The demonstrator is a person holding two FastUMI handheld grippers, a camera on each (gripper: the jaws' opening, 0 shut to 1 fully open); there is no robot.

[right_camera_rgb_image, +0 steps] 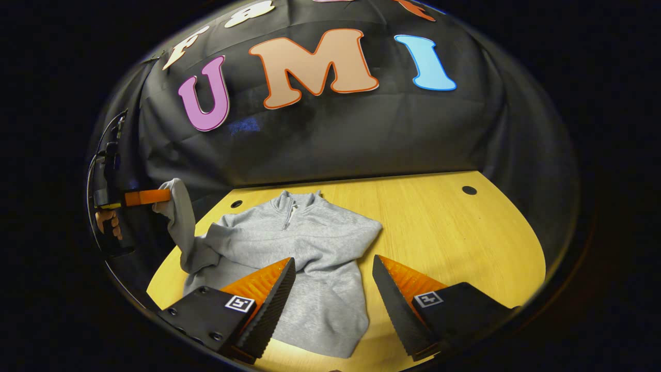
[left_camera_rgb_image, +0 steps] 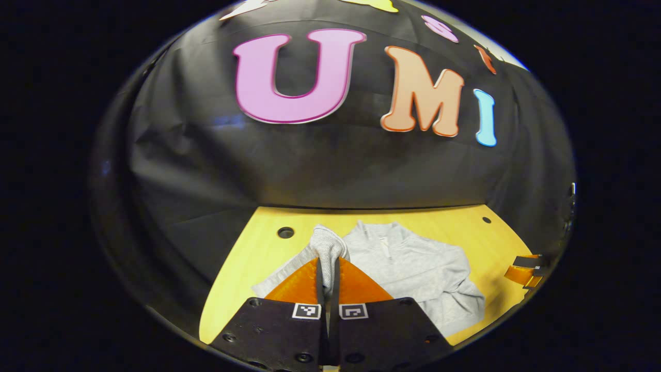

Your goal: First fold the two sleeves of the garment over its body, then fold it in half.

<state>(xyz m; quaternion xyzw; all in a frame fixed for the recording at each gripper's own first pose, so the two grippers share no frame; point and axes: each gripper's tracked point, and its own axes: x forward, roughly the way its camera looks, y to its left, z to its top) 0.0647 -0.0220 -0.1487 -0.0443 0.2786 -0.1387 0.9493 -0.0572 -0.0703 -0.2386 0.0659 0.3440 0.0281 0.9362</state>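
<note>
While the garment is lying on the bench: grey pullover garment (right_camera_rgb_image: 304, 258) is spreading across the yellow bench (right_camera_rgb_image: 454, 243), collar toward the wall.
Left gripper (left_camera_rgb_image: 328, 268): it is clenching the left sleeve (left_camera_rgb_image: 328, 247), lifting the cuff clear of the bench.
Right gripper (right_camera_rgb_image: 333, 271): it is hanging wide apart above the garment's body, gripping nothing.
Right sleeve (right_camera_rgb_image: 330, 266): already lying folded over the body.

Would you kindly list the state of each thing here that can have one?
left gripper: shut on the sleeve's cuff, lifted
right gripper: open, hovering above the garment
garment: spread on the table, zip collar up
left sleeve: raised off the table
</note>
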